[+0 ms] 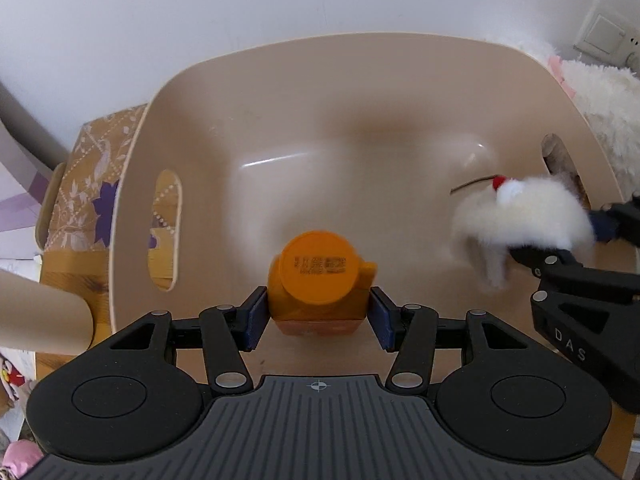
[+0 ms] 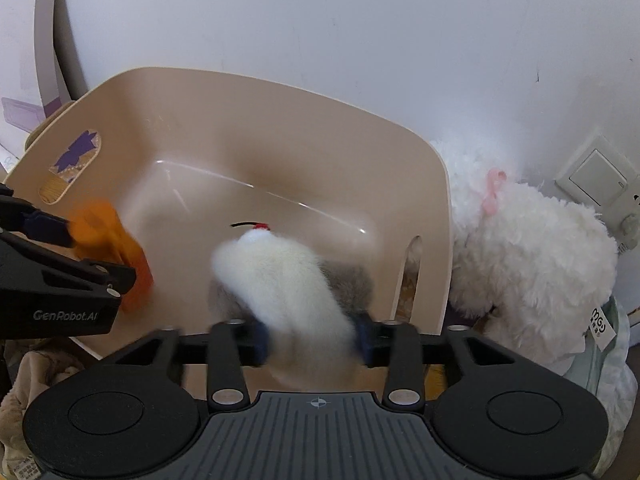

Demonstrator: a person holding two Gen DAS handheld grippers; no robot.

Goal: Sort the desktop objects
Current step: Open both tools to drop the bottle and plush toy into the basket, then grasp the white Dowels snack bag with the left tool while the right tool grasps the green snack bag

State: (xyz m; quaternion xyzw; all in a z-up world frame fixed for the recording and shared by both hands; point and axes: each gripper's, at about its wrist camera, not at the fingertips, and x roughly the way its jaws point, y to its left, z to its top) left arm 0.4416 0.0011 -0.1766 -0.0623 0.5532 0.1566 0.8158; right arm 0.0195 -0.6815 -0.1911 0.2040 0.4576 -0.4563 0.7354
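In the left wrist view, the left hand-held gripper (image 1: pixel 318 316) sits low and centre in the frame with the orange bottle (image 1: pixel 320 280) between its blue pads. The bottle's cap faces the camera, so its long axis runs away along the fingers into the beige bin (image 1: pixel 280 80). A thin gap shows at each side, so the pads look parted rather than pressing. The bottle hangs over the near part of the bin's floor, and from here the release needs only a drop straight down. At the right edge, the right hand-held gripper (image 1: pixel 560 236) carries the white plush toy (image 1: pixel 528 216) just inside the bin's right wall.

In the right wrist view, the toy lies centre frame with its long axis running up and away from the pads toward its red tip. The fingers stand apart at either flank; blur makes it hard to say whether they touch the fur. The bottle appears smeared at mid left, near the bin's left wall, well apart from the toy
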